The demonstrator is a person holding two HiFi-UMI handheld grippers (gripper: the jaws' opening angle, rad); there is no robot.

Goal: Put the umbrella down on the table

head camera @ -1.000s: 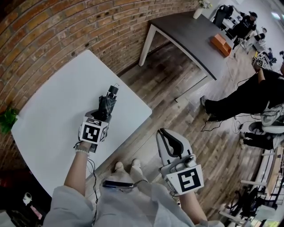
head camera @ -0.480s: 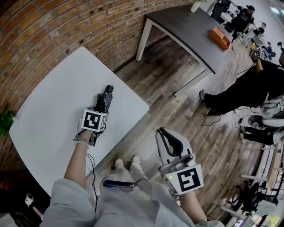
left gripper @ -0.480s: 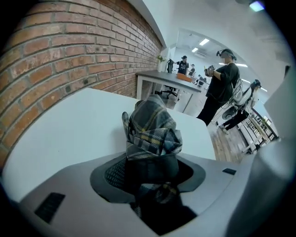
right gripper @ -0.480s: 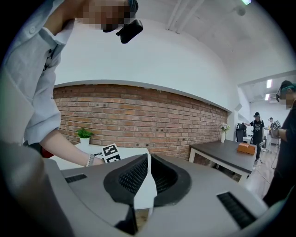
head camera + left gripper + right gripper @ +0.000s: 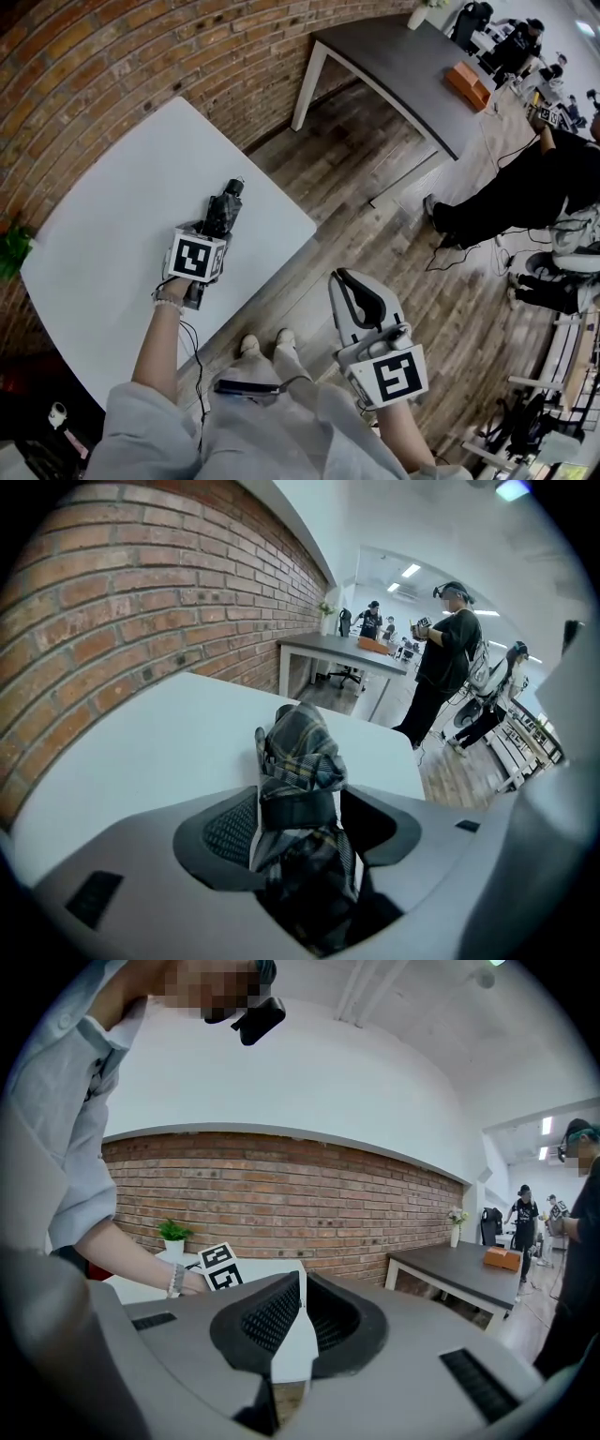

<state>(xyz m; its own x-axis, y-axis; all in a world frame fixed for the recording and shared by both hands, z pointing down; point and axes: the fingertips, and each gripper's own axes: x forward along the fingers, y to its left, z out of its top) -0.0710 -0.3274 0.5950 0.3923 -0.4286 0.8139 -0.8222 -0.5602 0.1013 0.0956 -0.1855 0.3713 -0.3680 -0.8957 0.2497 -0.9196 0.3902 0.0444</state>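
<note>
- The folded dark plaid fabric umbrella (image 5: 223, 208) lies on the white rectangular table (image 5: 103, 216), near the table's corner.
- The left gripper (image 5: 210, 236) straddles the umbrella's near end above the table. Its jaws are opening, no longer pinching the fabric.
- The right gripper (image 5: 354, 298) is off the table, over the wooden plank floor (image 5: 375, 187), with its jaws together and empty.

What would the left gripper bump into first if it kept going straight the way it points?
The folded umbrella: it sits right between the left gripper's opening jaws. Just beneath it, probably the white table.
</note>
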